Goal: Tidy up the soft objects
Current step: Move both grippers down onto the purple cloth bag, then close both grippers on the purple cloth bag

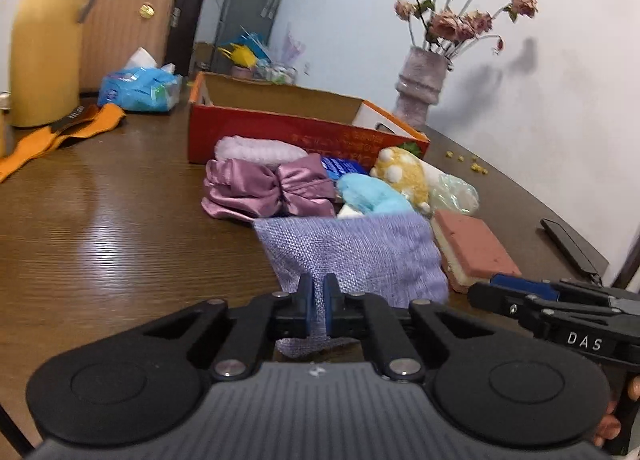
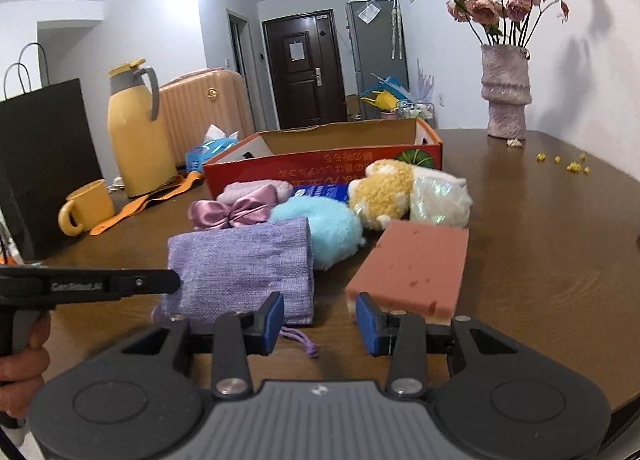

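Note:
My left gripper (image 1: 319,292) is shut on the near edge of a lilac woven pouch (image 1: 360,252), also in the right wrist view (image 2: 244,268). My right gripper (image 2: 320,318) is open and empty, between the pouch and a pink sponge (image 2: 416,260). Behind lie a purple satin bow (image 1: 268,188), a pale pink towel (image 1: 252,148), a blue plush (image 2: 324,228), a yellow plush (image 2: 384,192) and a clear bag (image 2: 440,200). An open orange cardboard box (image 1: 280,128) stands behind the pile.
A vase of dried roses (image 2: 506,92) stands at the back right, with yellow crumbs (image 2: 572,164) near it. A yellow jug (image 2: 136,128), yellow mug (image 2: 86,208), orange strap (image 1: 60,132), tissue pack (image 1: 140,88) and black bag (image 2: 44,164) are left. A black phone (image 1: 572,246) lies right.

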`<state>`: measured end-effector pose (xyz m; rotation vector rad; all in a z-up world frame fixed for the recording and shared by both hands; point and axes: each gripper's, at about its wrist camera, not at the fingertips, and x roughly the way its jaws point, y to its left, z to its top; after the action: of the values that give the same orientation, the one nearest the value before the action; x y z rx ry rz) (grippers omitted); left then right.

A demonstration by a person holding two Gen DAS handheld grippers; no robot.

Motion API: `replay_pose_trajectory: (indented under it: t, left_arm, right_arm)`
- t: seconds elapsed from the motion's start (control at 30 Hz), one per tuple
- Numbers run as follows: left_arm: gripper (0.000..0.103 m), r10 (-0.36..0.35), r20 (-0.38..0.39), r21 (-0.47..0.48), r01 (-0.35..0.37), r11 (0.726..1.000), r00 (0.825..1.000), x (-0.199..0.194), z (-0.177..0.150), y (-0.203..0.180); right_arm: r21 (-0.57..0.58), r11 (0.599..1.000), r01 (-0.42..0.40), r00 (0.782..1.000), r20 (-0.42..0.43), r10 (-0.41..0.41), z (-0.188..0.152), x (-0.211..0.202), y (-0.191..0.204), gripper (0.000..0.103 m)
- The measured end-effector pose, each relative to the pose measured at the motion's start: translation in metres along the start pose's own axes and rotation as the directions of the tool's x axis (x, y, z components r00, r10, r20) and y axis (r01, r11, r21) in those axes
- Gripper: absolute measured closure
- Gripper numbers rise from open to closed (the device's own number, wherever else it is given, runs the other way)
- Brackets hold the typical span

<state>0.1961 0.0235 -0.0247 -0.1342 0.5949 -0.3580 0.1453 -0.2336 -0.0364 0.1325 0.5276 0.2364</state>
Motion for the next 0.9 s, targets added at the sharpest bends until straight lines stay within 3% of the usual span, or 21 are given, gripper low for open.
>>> replay_pose_trajectory:
  t: [0.07, 0.13, 0.2, 0.27, 0.37, 0.47, 0.5, 0.57, 0.6, 0.63, 0.77, 0.9]
  left_arm:
    - [0.094, 0.017, 0.004, 0.013, -0.018, 1.0, 1.0, -0.001, 0.0, -0.001]
    - [0.085, 0.018, 0.012, -0.004, -0.018, 1.0, 1.0, -0.003, 0.001, 0.001]
    - [0.052, 0.007, 0.031, -0.016, -0.006, 1.0, 1.0, -0.005, 0.001, 0.003]
    - [0.047, 0.025, 0.045, -0.023, -0.024, 0.999, 0.999, -0.003, 0.001, 0.005]
    - [0.051, 0.003, 0.014, -0.045, -0.002, 0.999, 1.0, 0.009, 0.002, 0.013]
    - [0.085, -0.044, -0.029, -0.072, 0.042, 0.996, 0.999, 0.018, 0.002, 0.021]
    - [0.089, -0.051, -0.03, -0.071, 0.049, 0.996, 0.998, 0.018, 0.002, 0.022]
    - [0.091, -0.056, -0.027, -0.083, 0.053, 0.995, 0.998, 0.016, 0.002, 0.023]
    - [0.092, -0.064, -0.028, -0.092, 0.061, 0.994, 0.998, 0.014, 0.003, 0.024]
    - [0.093, -0.066, -0.027, -0.102, 0.063, 0.993, 0.997, 0.012, 0.004, 0.025]
    - [0.094, -0.086, 0.007, -0.107, 0.087, 0.99, 0.996, 0.001, 0.016, 0.022]
    - [0.095, -0.127, 0.115, -0.074, 0.136, 0.988, 0.985, -0.02, 0.046, 0.014]
  right_arm:
    - [0.009, 1.0, -0.021, 1.0, -0.001, 0.021, -0.002, 0.003, 0.0, 0.063]
    - [0.013, 0.999, -0.043, 0.999, -0.002, 0.043, -0.001, 0.011, 0.0, 0.063]
    - [0.017, 0.998, -0.061, 0.998, 0.004, 0.061, 0.001, 0.018, 0.001, 0.059]
    - [0.039, 0.997, -0.072, 0.997, 0.009, 0.072, 0.006, 0.027, 0.0, 0.051]
    - [0.088, 0.992, -0.092, 0.996, 0.002, 0.092, 0.014, 0.044, -0.002, 0.05]
    - [0.098, 0.99, -0.102, 0.994, -0.035, 0.106, 0.017, 0.061, 0.004, 0.054]
    - [0.093, 0.99, -0.102, 0.993, -0.049, 0.107, 0.016, 0.066, 0.007, 0.057]
    - [0.075, 0.995, -0.071, 0.995, -0.061, 0.076, 0.014, 0.071, 0.012, 0.081]
    - [0.065, 0.996, -0.053, 0.997, -0.06, 0.057, 0.013, 0.071, 0.013, 0.084]
    - [0.061, 0.997, -0.047, 0.997, -0.056, 0.05, 0.014, 0.071, 0.013, 0.093]
    - [0.08, 0.995, -0.061, 0.997, -0.04, 0.064, 0.019, 0.067, 0.01, 0.101]
    - [0.074, 0.991, -0.111, 0.993, 0.035, 0.109, 0.042, 0.05, 0.011, 0.102]
